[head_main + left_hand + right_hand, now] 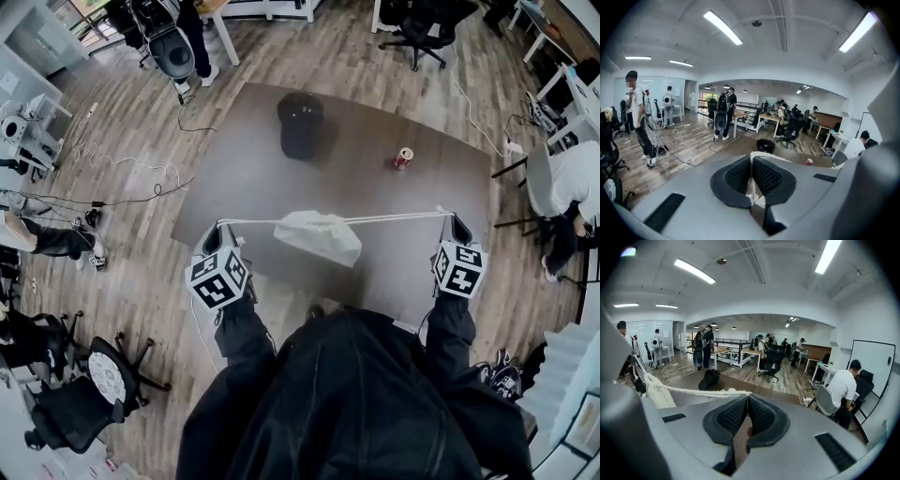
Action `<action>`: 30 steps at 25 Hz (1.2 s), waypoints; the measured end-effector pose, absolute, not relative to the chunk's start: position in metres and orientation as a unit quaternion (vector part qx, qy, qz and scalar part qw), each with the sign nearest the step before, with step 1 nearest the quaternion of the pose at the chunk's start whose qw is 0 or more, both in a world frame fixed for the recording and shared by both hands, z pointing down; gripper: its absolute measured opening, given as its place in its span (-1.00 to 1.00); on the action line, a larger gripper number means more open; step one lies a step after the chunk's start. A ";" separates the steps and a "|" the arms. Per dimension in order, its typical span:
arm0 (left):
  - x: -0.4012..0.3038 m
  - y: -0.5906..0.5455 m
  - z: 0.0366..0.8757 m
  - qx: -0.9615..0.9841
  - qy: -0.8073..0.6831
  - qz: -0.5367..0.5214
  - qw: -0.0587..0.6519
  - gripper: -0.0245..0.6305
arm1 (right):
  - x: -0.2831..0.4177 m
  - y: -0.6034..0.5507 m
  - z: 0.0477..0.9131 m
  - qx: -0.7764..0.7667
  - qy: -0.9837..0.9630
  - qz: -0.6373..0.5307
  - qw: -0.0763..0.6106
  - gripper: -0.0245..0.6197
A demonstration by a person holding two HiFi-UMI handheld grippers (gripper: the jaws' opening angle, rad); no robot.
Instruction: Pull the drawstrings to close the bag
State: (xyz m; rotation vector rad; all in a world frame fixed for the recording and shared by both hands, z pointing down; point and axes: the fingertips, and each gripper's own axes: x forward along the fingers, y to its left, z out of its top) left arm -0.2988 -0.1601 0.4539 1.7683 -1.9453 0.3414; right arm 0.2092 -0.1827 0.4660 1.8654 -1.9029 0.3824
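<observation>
A white drawstring bag hangs in the air above the brown table, its mouth gathered. White drawstrings run taut from it to both sides. My left gripper is shut on the left drawstring, whose frayed end shows between the black pads. My right gripper is shut on the right drawstring, which leads left to the bag. Both grippers are spread wide apart with the bag between them.
A black cap-like bag and a red can sit on the far part of the table. Office chairs, floor cables and several people stand around; one seated person is at the right.
</observation>
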 end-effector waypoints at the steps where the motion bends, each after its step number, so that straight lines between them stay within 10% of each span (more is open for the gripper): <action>1: -0.290 -0.164 0.464 0.655 -0.700 0.141 0.248 -0.82 | 0.210 -0.184 0.473 0.670 -0.690 0.145 0.230 -0.83; 30: -0.139 -0.211 0.721 0.684 -0.508 0.333 0.403 -0.82 | 0.069 -0.197 0.694 0.393 -0.816 0.275 0.323 -0.83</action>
